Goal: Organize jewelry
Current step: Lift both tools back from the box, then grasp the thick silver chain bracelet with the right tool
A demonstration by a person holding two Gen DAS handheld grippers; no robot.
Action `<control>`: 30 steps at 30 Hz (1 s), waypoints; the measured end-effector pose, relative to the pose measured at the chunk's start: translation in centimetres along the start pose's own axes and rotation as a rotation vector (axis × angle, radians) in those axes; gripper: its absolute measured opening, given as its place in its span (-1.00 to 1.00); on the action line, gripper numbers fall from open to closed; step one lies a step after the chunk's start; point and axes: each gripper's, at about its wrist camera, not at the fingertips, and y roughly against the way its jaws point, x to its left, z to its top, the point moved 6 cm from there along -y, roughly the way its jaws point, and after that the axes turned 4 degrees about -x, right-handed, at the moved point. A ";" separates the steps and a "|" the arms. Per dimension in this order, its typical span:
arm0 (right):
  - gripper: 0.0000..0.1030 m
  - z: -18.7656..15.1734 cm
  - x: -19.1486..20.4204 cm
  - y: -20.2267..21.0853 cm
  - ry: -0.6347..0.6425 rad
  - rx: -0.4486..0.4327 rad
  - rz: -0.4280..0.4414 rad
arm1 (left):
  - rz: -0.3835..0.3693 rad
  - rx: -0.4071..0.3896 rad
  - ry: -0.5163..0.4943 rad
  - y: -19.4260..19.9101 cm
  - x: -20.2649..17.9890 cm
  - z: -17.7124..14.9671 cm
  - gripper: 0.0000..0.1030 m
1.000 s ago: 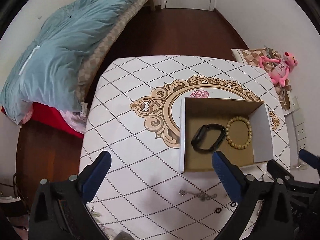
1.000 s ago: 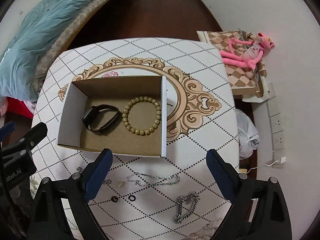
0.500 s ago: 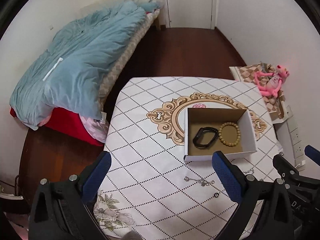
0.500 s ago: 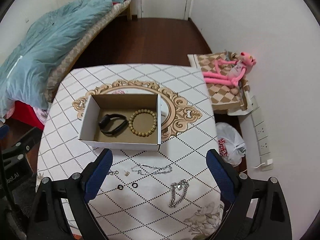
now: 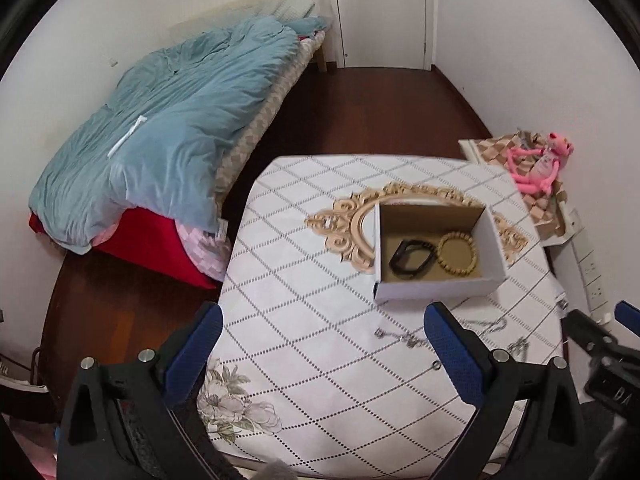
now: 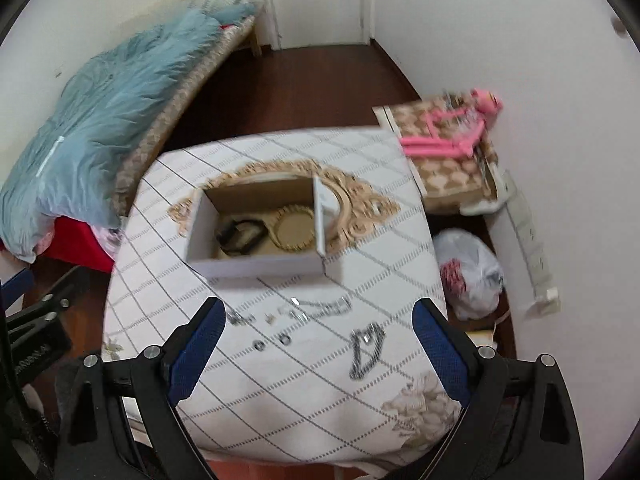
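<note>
An open cardboard box (image 5: 434, 288) (image 6: 256, 266) stands on the patterned table (image 5: 304, 288) (image 6: 372, 280). Inside lie a black band (image 5: 412, 258) (image 6: 240, 234) and a wooden bead bracelet (image 5: 458, 251) (image 6: 294, 232). In front of the box lie a thin silver chain (image 6: 320, 308) (image 5: 404, 338), a thick silver chain (image 6: 366, 350), small earrings (image 6: 240, 318) and two small rings (image 6: 272, 342). My left gripper (image 5: 320, 354) is open and empty, held high over the table's near left. My right gripper (image 6: 316, 350) is open and empty above the loose pieces.
A bed with a blue duvet (image 5: 168, 128) stands left of the table. A checked box with a pink plush toy (image 5: 540, 164) and a white plastic bag (image 6: 472, 280) lie on the floor at the right wall. A door (image 5: 380, 12) is at the back.
Both grippers have pulled back and up from the table, so the box and jewelry look smaller and more of the room shows. Nothing on the table has moved.
</note>
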 end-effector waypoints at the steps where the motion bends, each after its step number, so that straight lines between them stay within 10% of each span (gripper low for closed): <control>1: 0.86 -1.0 -0.9 -1.0 -0.021 0.023 -0.005 | 0.007 0.015 -0.003 -0.6 -0.1 -0.8 0.99; 8: 0.84 -7.6 -6.5 -8.6 -0.177 0.200 -0.002 | 0.013 0.139 -0.018 -5.4 -1.3 -6.3 1.00; 18: -0.06 -9.4 -9.0 -15.2 -0.171 0.218 -0.092 | 0.026 0.216 -0.051 -9.9 -2.6 -9.5 0.99; 23: -0.18 -9.1 -8.0 -15.8 -0.107 0.176 -0.138 | 0.007 0.235 -0.060 -11.1 -3.1 -10.2 0.99; 26: -0.83 -8.9 -7.6 -15.9 -0.084 0.155 -0.128 | -0.014 0.235 -0.063 -11.5 -3.4 -10.6 0.99; 30: -0.84 -8.7 -7.6 -16.0 -0.104 0.158 -0.088 | -0.035 0.236 -0.024 -11.9 -2.3 -10.9 0.99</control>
